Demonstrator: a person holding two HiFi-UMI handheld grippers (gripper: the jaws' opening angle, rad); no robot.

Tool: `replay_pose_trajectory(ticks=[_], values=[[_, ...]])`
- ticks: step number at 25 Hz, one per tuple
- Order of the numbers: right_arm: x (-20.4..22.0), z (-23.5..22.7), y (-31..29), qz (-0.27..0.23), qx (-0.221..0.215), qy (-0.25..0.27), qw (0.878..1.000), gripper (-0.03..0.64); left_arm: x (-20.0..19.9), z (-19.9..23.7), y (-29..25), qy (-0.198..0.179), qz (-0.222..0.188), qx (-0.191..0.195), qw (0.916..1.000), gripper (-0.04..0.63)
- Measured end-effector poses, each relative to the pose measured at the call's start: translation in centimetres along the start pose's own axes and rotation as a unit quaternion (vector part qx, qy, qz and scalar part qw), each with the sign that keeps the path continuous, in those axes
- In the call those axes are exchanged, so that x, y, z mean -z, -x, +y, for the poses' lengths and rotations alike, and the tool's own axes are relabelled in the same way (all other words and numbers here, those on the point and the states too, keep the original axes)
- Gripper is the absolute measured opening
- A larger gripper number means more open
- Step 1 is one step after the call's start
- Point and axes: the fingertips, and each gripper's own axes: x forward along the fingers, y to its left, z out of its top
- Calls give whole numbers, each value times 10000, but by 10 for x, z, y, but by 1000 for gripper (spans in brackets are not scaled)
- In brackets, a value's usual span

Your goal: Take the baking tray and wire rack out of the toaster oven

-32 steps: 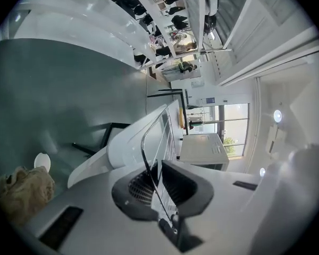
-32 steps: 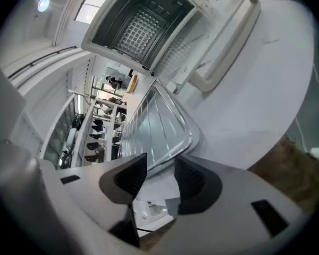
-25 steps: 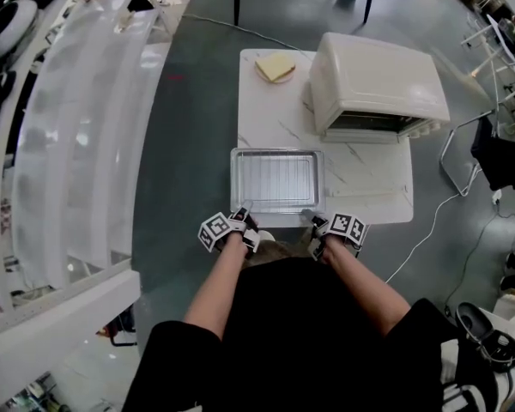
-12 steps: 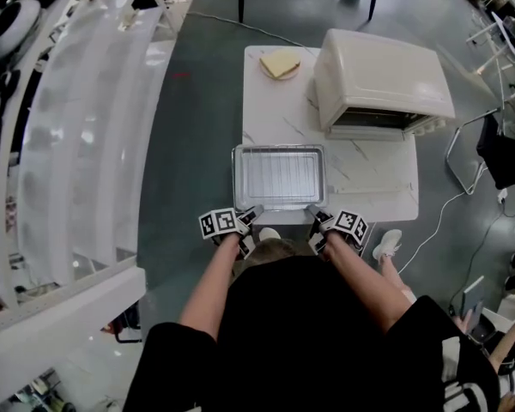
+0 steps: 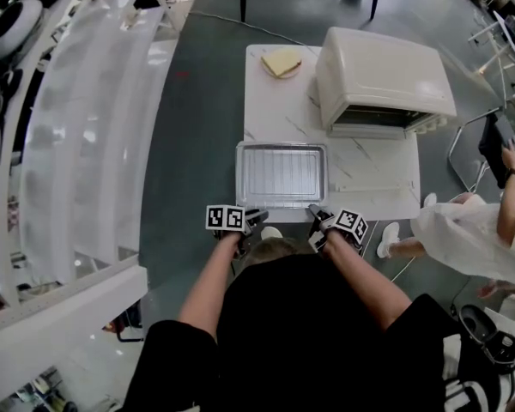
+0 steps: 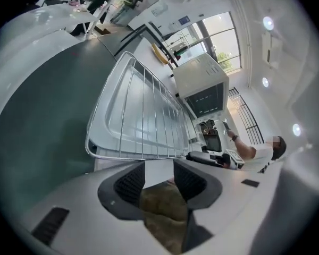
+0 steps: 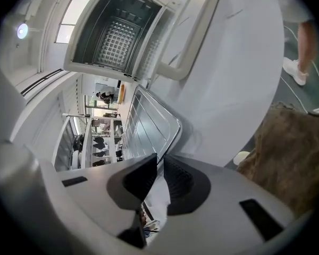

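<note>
On the table [image 5: 373,178], baking tray [image 5: 281,175] lies left-to-right.

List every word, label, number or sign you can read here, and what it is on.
No text is readable.
Cubes on the left gripper and right gripper: square marker patterns only, no letters.
The blue wall sign: too small to read.

The shallow silver baking tray [image 5: 239,175] lay flat near the front edge of the white table [image 5: 373,183], with the wire rack [image 5: 281,173] resting in it, just before the cream toaster oven [image 5: 382,71], whose door hung open.
</note>
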Motion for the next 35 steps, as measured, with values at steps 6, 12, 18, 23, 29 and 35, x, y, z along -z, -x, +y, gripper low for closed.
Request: replay_pose_trajectory(ticks=[6,12,18,23,29,35], values=[[2,0,-2,141,-127,-102,9998,57,-7,1,4,355,-501,-44,9981,176],[8,4,-5,309,-160,-112,9993,58,-22,-1,12,471,-854,-115,9952,155],[9,7,-5,376,-257,-33,9990,63,-24,6,12,626,-1019,-111,9928,155],[16,14,3,519,-98,287,9982,108,-25,5,19,740,-1230,-70,9896,155],[19,49,46,545,-31,1815,9819,104,-20,-36,51,425,-1900,491,9796,154],[7,109,111,24,-216,3742,9271,28,-7,-107,79,-567,-2581,863,9606,45]])
